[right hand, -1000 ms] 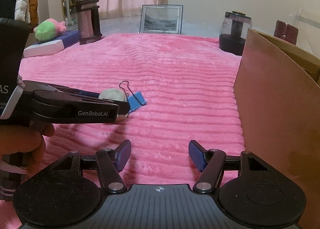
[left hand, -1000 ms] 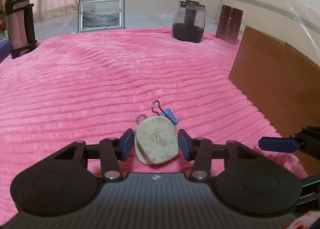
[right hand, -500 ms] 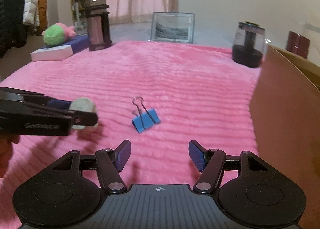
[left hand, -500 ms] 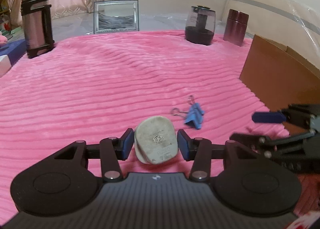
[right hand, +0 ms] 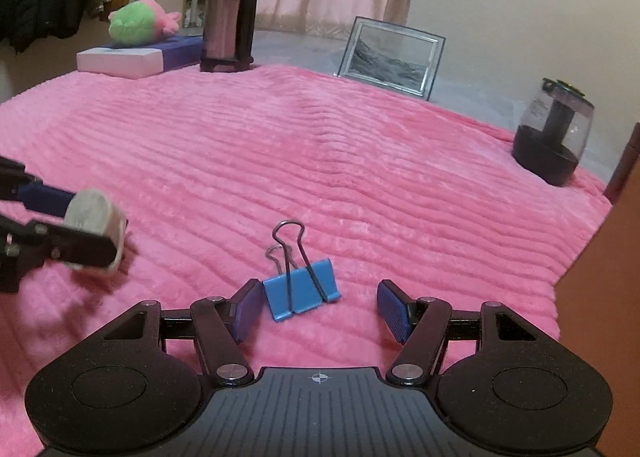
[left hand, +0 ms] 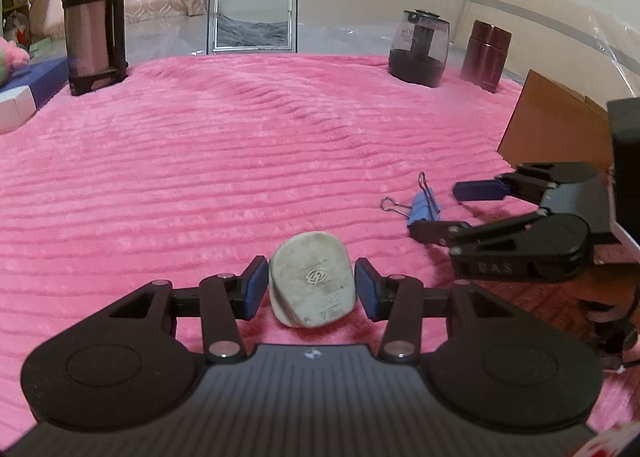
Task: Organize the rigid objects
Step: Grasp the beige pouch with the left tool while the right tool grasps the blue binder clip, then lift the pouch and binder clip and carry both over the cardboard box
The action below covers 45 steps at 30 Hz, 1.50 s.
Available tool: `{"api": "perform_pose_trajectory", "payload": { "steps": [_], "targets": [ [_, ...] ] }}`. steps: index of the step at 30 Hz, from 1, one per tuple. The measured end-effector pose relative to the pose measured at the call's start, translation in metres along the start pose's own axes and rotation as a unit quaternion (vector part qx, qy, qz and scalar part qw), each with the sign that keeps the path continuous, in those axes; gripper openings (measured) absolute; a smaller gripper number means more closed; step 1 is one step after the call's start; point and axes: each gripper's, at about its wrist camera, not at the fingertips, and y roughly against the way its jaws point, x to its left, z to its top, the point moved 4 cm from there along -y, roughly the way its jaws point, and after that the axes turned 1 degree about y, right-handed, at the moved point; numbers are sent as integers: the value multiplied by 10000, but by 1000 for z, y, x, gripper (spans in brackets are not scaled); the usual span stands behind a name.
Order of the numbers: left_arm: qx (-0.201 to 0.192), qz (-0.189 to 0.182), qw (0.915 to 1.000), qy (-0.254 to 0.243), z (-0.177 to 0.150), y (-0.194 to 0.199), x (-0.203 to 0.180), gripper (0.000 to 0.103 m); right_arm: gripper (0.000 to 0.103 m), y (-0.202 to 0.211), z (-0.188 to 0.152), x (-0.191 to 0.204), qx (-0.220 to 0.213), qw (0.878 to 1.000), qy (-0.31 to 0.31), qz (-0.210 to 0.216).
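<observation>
The white plug [left hand: 313, 290] sits clamped between the blue pads of the left hand-held gripper [left hand: 311, 289], held above the pink blanket [left hand: 248, 145]; the left wrist view shows its flat face with a stamped logo, while the right wrist view shows only its rounded end [right hand: 94, 226] from the side, at the far left. The blue binder clip [right hand: 301, 289] lies on the blanket with its wire handles pointing away, between the spread fingers of the right hand-held gripper [right hand: 318, 307], close to the left pad [right hand: 246, 307] and clear of the right one. From the left wrist view that clip [left hand: 425, 208] lies off to the right, beside the right gripper's tips, with a cardboard box [left hand: 556, 129] behind. Farther back stand a steel flask [left hand: 93, 17], a picture frame [left hand: 252, 22], a glass jar [left hand: 420, 48] and a dark red canister [left hand: 485, 55]. Only the right wrist view shows a green plush toy [right hand: 138, 22] lying on a flat box [right hand: 124, 59].
</observation>
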Motion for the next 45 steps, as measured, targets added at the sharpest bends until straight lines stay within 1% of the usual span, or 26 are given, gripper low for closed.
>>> {"api": "perform_pose_trajectory", "payload": {
  "steps": [2, 3, 4, 5, 7, 10, 12, 14, 19, 26, 29, 34, 39, 45],
  "targets": [
    [-14, 0, 10000, 0, -2, -2, 0, 42, 61, -5, 1, 1, -23, 10000, 46, 55],
    [-26, 6, 10000, 9, -3, -3, 0, 42, 60, -7, 1, 2, -43, 9999, 87, 74],
    [-44, 6, 10000, 23, -4, -3, -1, 42, 54, -9, 1, 3, -59, 9998, 125, 115],
    [-60, 6, 10000, 38, -5, -3, 0, 42, 52, -10, 1, 4, -76, 9997, 150, 157],
    [-74, 14, 10000, 43, -6, -3, 0, 42, 43, -11, 2, 6, -105, 9995, 192, 242],
    [-107, 57, 9999, 30, -8, -1, -2, 42, 42, -7, 3, 7, -115, 9995, 141, 257],
    [-131, 104, 9999, 31, -10, 1, -3, 42, 41, -3, 2, 7, -90, 9995, -13, 318],
    [-162, 167, 9997, 38, -12, 3, -4, 42, 39, 4, 0, 9, -79, 9994, -147, 292],
    [-277, 259, 9990, 232, -19, 11, -6, 42, 39, 23, -8, 14, -44, 9978, -600, 293],
    [-344, 408, 9980, 343, -11, 7, -6, 42, 39, 36, -18, 22, -57, 9973, -710, 192],
    [-258, 505, 9979, 315, -7, 1, -8, 42, 39, 38, -20, 22, -61, 9971, -740, 193],
    [-162, 590, 9979, 204, -10, -2, -11, 41, 39, 42, -21, 23, -64, 9969, -749, 219],
    [-212, 603, 9978, 171, -13, 8, -12, 40, 39, 50, -22, 24, -76, 9961, -856, 217],
    [-204, 497, 9985, 96, -14, 28, -18, 40, 39, 75, -19, 30, -204, 9950, -948, 256]
  ]
}}
